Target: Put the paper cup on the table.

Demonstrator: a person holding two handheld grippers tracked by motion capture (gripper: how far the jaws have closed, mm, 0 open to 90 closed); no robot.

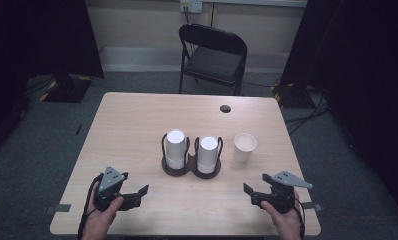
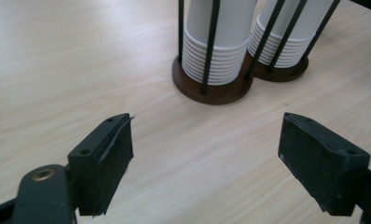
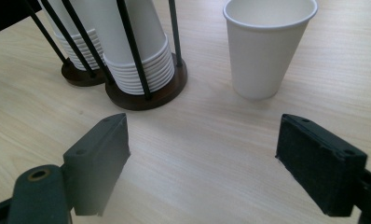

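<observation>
A light wood-grain counter with rounded corners stands on grey carpet floor; a round cable hole is cut near its far right edge. Beyond the far side a black folding chair faces the counter. Behind it runs a pale wall with a white skirting, and a socket plate sits high on it. Dark curtains hang at the far left and right. Black cables trail over the floor at the right. Grey tape strips mark the near edges. Lighting is dim and even.
</observation>
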